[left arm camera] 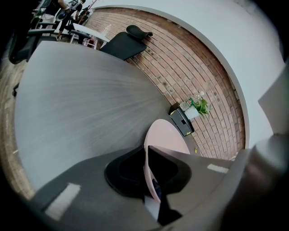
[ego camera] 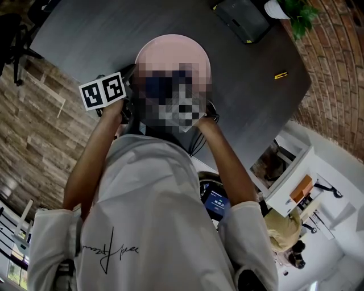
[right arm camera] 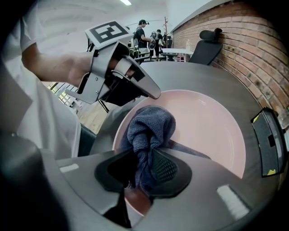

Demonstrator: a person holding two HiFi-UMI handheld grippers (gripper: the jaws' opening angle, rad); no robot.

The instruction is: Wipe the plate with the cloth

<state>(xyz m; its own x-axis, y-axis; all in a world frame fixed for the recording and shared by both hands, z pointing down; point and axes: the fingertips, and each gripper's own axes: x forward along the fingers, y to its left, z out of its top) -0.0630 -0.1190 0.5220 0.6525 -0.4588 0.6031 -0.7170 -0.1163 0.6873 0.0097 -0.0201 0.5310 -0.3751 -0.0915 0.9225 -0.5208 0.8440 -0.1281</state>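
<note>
A pale pink plate (ego camera: 173,51) lies on the dark grey table (ego camera: 85,40). My left gripper (left arm camera: 151,180) is shut on the plate's near rim, so the plate (left arm camera: 165,135) shows edge-on between its jaws. In the right gripper view the left gripper (right arm camera: 151,92) clamps the rim at the plate's left. My right gripper (right arm camera: 144,169) is shut on a bunched blue-grey cloth (right arm camera: 151,124), which rests on the plate (right arm camera: 212,131) near that rim. In the head view a mosaic patch hides the cloth and most of both grippers; the left gripper's marker cube (ego camera: 103,91) shows.
A black flat box (ego camera: 242,17), a potted plant (ego camera: 298,14) and a small yellow item (ego camera: 280,75) lie beyond the plate to the right. A brick wall (right arm camera: 244,40) runs along the table's far side. An office chair (left arm camera: 126,43) stands at the far end; people (right arm camera: 143,34) are in the background.
</note>
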